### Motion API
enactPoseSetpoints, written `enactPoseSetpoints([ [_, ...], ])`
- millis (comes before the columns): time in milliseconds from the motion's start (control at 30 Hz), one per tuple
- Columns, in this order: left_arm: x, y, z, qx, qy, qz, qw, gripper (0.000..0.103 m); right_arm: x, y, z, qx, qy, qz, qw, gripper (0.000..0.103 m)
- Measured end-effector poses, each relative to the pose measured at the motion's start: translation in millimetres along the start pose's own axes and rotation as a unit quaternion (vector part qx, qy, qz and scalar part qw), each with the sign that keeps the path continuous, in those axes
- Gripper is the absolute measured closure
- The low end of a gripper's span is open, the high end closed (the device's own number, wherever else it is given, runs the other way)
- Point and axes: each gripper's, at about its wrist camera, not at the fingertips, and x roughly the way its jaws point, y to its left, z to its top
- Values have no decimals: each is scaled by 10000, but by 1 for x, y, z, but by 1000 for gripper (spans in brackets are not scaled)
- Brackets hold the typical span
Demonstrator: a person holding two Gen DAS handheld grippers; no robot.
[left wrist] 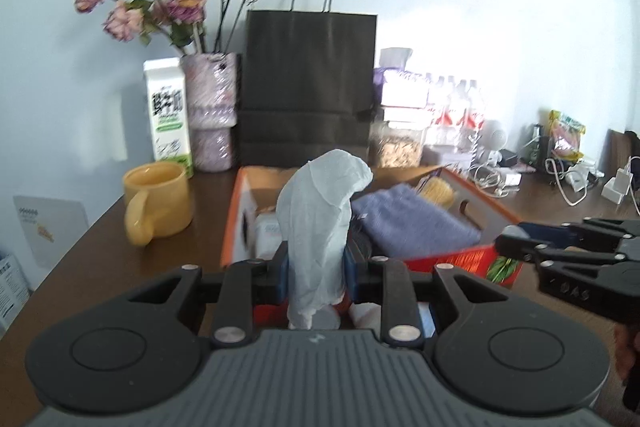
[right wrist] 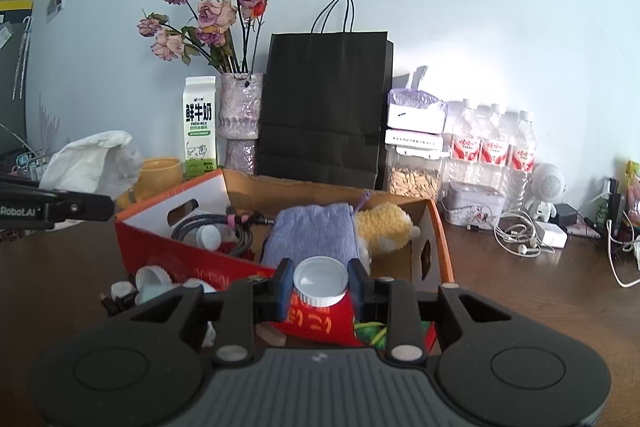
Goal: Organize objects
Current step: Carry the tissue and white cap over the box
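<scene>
My left gripper (left wrist: pixel 316 271) is shut on a crumpled white tissue (left wrist: pixel 320 211) that stands up between its fingers, in front of the open orange cardboard box (left wrist: pixel 236 211). My right gripper (right wrist: pixel 320 287) is shut on a red jar with a white lid (right wrist: pixel 320 277), held at the box's near edge (right wrist: pixel 192 251). The box holds a folded purple cloth (right wrist: pixel 312 237), a yellow plush toy (right wrist: pixel 384 229), a black cable (right wrist: pixel 208 223) and a white cap. The right gripper shows at the right in the left wrist view (left wrist: pixel 560 251).
A yellow mug (left wrist: pixel 158 201), a milk carton (right wrist: pixel 200 125), a vase of dried roses (right wrist: pixel 240 119) and a black paper bag (right wrist: pixel 324 107) stand behind the box. Water bottles (right wrist: pixel 492 147), a snack jar (right wrist: pixel 412 179), earphones and chargers lie at the right. Small caps (right wrist: pixel 152 277) lie left of the box.
</scene>
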Motion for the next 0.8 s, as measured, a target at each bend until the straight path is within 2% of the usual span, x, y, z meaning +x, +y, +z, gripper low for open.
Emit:
enactPoseSetpoints([
  [333, 35, -14, 24, 6, -109, -163, 9998, 77, 36, 7, 31, -16, -154, 18, 9999, 76],
  [600, 76, -14, 39, -119, -126, -30, 9998, 77, 76, 8, 44, 164, -148, 34, 9998, 76],
  [800, 104, -8, 40, -190, -39, 35, 9998, 77, 101, 5, 40, 250, 4, 75, 9997, 76],
])
